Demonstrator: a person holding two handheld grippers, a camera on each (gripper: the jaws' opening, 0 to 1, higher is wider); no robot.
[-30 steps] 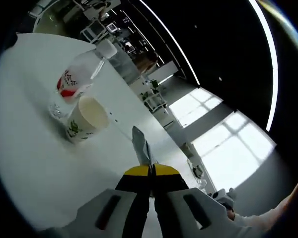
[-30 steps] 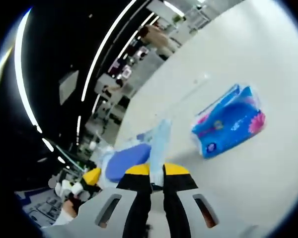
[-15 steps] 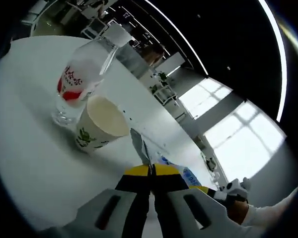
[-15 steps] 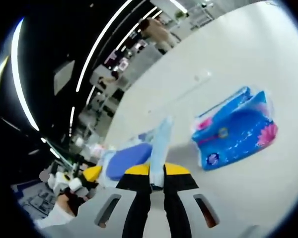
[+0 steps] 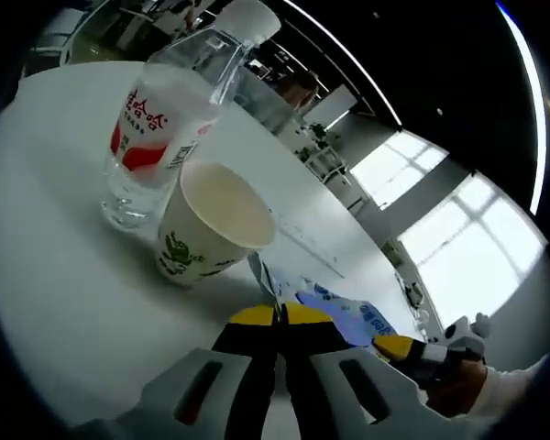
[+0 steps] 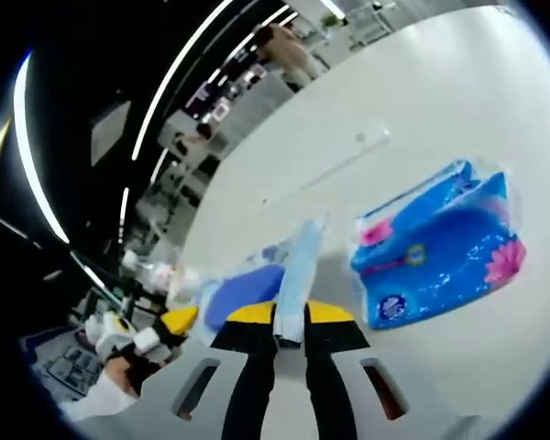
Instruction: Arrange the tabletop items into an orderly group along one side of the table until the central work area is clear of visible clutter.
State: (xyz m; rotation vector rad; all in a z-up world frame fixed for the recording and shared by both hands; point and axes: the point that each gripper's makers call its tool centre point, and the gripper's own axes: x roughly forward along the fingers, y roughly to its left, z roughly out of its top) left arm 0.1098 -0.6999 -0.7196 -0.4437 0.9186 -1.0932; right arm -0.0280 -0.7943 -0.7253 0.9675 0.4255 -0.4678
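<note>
So both grippers are pinching the same thing here, a soft plastic pack (image 5: 335,312) with blue printing, held up off the white table (image 5: 55,275). In the left gripper view, the left gripper (image 5: 277,316) has its jaws squeezed together on a thin flap of that pack's wrapper, which sticks up between the yellow tips. The rest of the pack trails off to the right, where the other gripper and a hand (image 5: 454,385) show near the edge.

In the right gripper view, the right gripper (image 6: 290,323) is likewise closed tight on the pack's pale blue edge, with the pack's blue body hanging off to the left toward the other gripper's yellow tip and the hand behind it.

Just past the left gripper sits a paper cup (image 5: 211,225) with a green print, open and tilted in the view, standing on the table. Right behind it, touching or nearly so, is a clear water bottle (image 5: 170,110) with a red and white label and a white cap.

Over in the right gripper view, a second blue pack of tissues (image 6: 440,247) with a pink flower on it lies flat on the table, to the right of the held one and apart from it.
</note>
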